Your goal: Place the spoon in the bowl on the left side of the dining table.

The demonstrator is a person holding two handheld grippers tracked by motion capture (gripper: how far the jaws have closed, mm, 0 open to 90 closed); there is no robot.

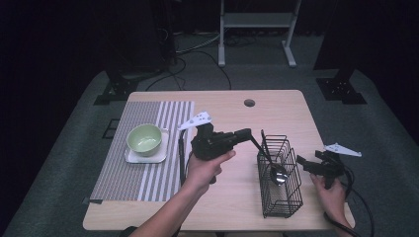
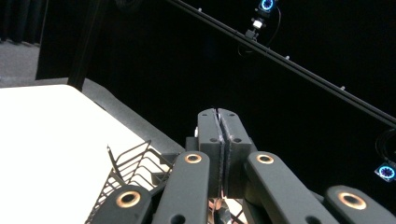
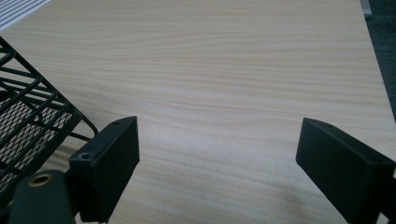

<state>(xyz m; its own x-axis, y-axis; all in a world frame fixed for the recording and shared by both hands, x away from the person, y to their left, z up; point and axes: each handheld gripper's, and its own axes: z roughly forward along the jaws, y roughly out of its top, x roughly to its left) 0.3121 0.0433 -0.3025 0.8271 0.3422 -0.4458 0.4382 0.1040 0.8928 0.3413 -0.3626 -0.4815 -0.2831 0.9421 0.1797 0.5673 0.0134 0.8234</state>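
Far left on the table (image 1: 232,197) there's the striped mat (image 1: 148,148), with a green bowl (image 1: 145,137) sitting on a small white plate (image 1: 129,158). Next over is my left gripper (image 1: 245,134), held up above the wood and pointing across toward the basket (image 1: 279,170). Its jaws are clenched tight together, pads flat against each other in the left gripper view (image 2: 219,140), and from the high view they look pinched on the dark handle of the spoon (image 1: 276,173). That handle slants down from the jaw tips into the black wire basket, and the shiny spoon bowl sits down inside it, so the spoon's in the basket with its top end at my jaws. I can't make out the handle between the pads in the gripper's own view. Just right of the basket is my right gripper (image 1: 302,162), low over the table near the right edge, jaws wide apart with bare wood between them (image 3: 217,172), grasping nothing, the basket's corner (image 3: 28,116) just beside it.
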